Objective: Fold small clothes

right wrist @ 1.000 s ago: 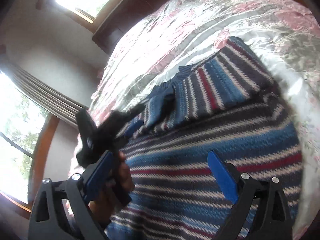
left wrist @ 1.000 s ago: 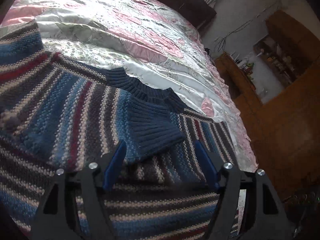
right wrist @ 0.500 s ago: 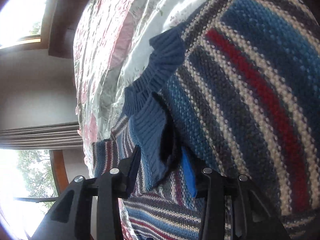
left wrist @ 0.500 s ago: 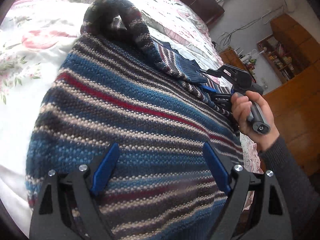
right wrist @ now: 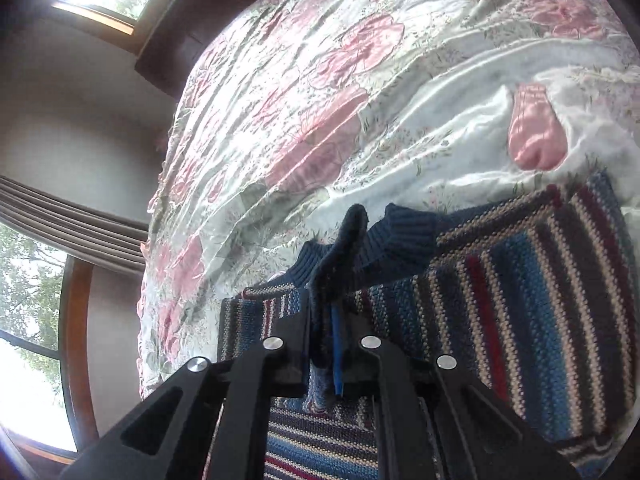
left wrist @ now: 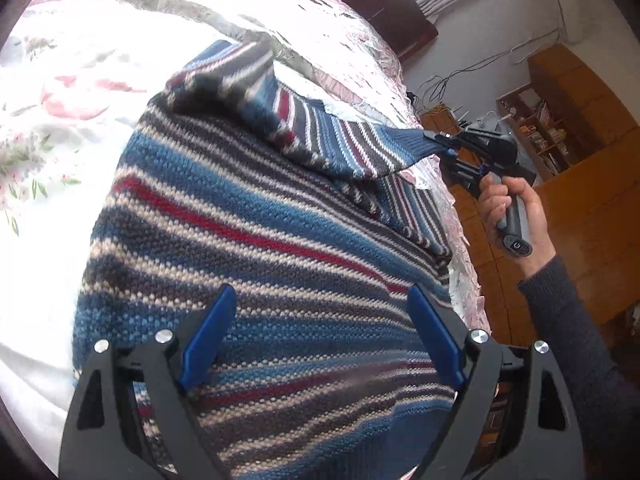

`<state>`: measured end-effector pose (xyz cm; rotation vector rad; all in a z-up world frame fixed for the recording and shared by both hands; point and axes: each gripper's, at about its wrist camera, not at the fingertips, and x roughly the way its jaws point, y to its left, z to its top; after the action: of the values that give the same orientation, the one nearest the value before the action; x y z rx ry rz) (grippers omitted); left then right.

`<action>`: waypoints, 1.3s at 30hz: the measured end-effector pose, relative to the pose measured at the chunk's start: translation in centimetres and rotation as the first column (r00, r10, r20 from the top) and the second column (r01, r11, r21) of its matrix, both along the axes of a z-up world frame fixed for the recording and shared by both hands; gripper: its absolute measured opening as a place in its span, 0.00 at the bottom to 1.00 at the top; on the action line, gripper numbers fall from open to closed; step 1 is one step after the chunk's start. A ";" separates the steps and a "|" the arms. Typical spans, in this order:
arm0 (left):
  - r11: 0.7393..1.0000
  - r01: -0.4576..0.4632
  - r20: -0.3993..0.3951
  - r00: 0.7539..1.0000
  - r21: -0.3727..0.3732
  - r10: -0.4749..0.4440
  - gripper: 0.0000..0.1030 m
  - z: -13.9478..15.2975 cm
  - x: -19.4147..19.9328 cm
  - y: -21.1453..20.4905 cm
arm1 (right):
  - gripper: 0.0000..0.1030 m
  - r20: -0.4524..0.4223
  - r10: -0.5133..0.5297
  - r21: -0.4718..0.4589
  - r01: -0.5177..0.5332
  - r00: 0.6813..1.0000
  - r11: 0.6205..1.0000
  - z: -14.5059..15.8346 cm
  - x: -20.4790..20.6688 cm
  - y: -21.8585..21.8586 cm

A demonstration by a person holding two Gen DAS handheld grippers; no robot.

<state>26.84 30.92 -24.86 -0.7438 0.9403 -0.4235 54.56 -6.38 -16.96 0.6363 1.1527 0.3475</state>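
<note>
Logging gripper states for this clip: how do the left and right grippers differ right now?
The left gripper is open, hovering over the striped sweater's body; the right gripper is shut on the sweater's navy ribbed cuff. The left holds nothing, while the right pulls the sleeve taut. Both have blue pads.

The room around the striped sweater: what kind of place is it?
Most likely a home bedroom: the striped sweater lies on a bed with a floral bedspread, near a curtained window and wooden shelves.

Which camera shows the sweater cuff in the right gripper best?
The right wrist view: the ribbed navy cuff sits close up, pinched between the right gripper. The left wrist view shows the cuff small and far off, pulled taut from the sweater.
</note>
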 end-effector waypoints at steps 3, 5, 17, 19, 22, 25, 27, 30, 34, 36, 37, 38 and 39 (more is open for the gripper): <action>1.000 -0.010 0.063 0.998 -0.007 0.011 0.84 2.3 2.1 1.0 | 0.08 -0.001 -0.001 -0.020 0.001 1.000 1.000 0.2 -0.3 -1.6; 0.999 -0.023 0.105 0.994 -0.027 0.026 0.84 4.1 4.1 1.6 | 0.08 -0.008 -0.017 -0.019 0.017 1.000 1.000 -0.3 -0.6 -2.7; 0.990 -0.064 -0.077 0.996 -0.124 0.055 0.83 -0.4 17.4 4.0 | 0.22 -0.133 -0.087 0.032 0.092 0.987 0.995 -9.6 -3.7 -8.1; 0.989 -0.067 -0.120 0.991 -0.131 0.051 0.83 -2.2 17.8 4.2 | 0.35 -0.127 -0.100 0.086 0.111 0.987 0.990 -9.7 -3.2 -8.5; 0.989 -0.075 -0.142 0.988 -0.127 0.057 0.83 -3.6 17.7 4.5 | 0.57 -0.134 -0.109 0.138 0.128 0.985 0.982 -9.7 -1.6 -8.1; 0.988 -0.081 -0.151 0.987 -0.128 0.061 0.83 -4.3 17.5 4.6 | 0.33 -0.126 -0.101 0.085 0.112 0.987 0.990 -9.3 -0.5 -6.9; 0.990 -0.078 -0.155 0.986 -0.119 0.059 0.83 -4.6 17.5 4.7 | 0.06 -0.036 -0.076 -0.004 0.076 0.996 0.997 -7.8 -0.5 -6.1; 0.991 -0.073 -0.156 0.986 -0.108 0.055 0.83 -4.9 17.6 4.5 | 0.06 0.076 -0.064 -0.131 0.074 0.995 0.989 -6.7 -1.4 -5.7; 0.995 -0.063 -0.160 0.986 -0.083 0.049 0.83 -4.8 17.7 4.1 | 0.13 0.016 -0.056 -0.204 0.058 0.998 0.977 -8.9 -1.7 -5.8; 0.993 -0.065 -0.153 0.987 -0.096 0.050 0.83 -4.0 17.7 4.1 | 0.24 0.062 -0.072 -0.186 0.082 0.995 0.979 -7.2 -2.6 -6.2; 0.993 -0.059 -0.134 0.990 -0.100 0.045 0.84 -3.4 17.7 4.1 | 0.25 0.110 -0.090 -0.189 0.110 0.990 0.976 -6.1 -3.3 -6.4; 0.995 -0.049 -0.110 0.993 -0.092 0.039 0.84 -2.7 17.7 4.0 | 0.25 0.154 -0.097 -0.183 0.125 0.983 0.975 -5.0 -4.0 -6.6; 0.996 -0.040 -0.090 0.995 -0.080 0.032 0.84 -2.2 17.7 3.8 | 0.25 0.170 -0.100 -0.147 0.126 0.980 0.981 -4.4 -4.5 -6.8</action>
<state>44.58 34.74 -27.08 -0.8587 0.9957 -0.4019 50.09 -13.17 -21.40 0.5224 0.9734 0.2047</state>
